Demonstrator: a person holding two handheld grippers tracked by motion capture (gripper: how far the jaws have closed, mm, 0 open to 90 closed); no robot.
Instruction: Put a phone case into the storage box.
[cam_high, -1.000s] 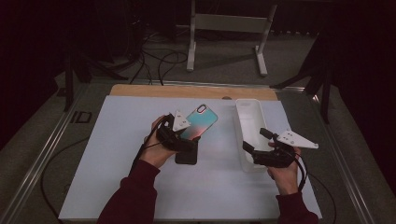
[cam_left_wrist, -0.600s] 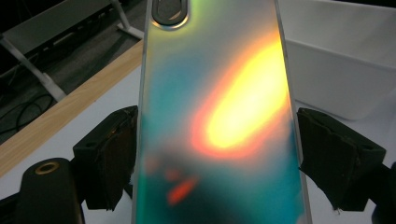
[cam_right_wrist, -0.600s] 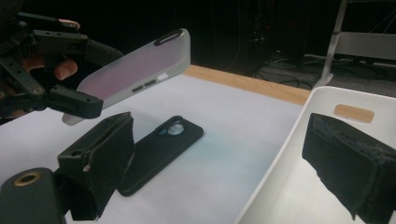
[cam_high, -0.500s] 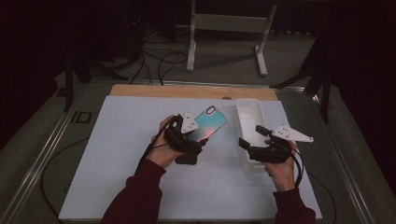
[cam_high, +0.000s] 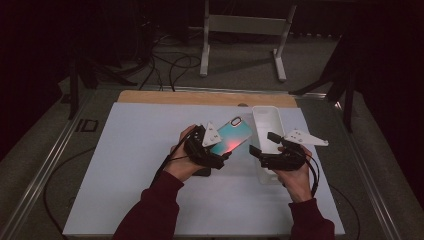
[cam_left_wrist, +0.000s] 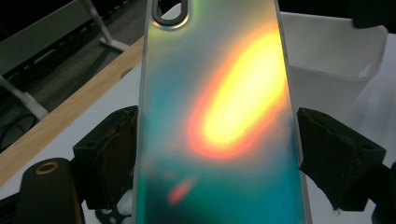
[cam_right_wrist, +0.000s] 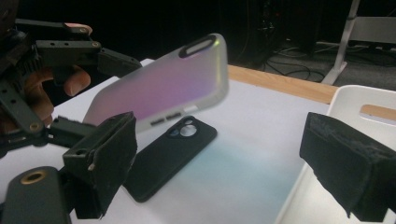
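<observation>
An iridescent teal and orange phone case (cam_high: 232, 136) hangs tilted above the white mat, camera cutout pointing away. My left gripper (cam_high: 222, 150) is shut on its long edges, and in the left gripper view both pads (cam_left_wrist: 112, 154) press on the case (cam_left_wrist: 219, 93). A black phone case (cam_high: 202, 171) lies flat on the mat beneath that hand. My right gripper (cam_high: 257, 152) is open over the near end of the white tray (cam_high: 265, 120), with nothing between its jaws. From the right gripper (cam_right_wrist: 224, 163) view the iridescent case (cam_right_wrist: 163, 88) floats above the black case (cam_right_wrist: 173, 158).
The white mat (cam_high: 130, 165) covers most of the table, with a wooden strip (cam_high: 170, 97) along its far edge. Metal rails (cam_high: 45, 170) run down both sides. A stand and cables sit on the floor beyond.
My left hand has carried the iridescent case to the right, closer to the tray. My right hand has shifted slightly left and up toward it. The black case stays put.
</observation>
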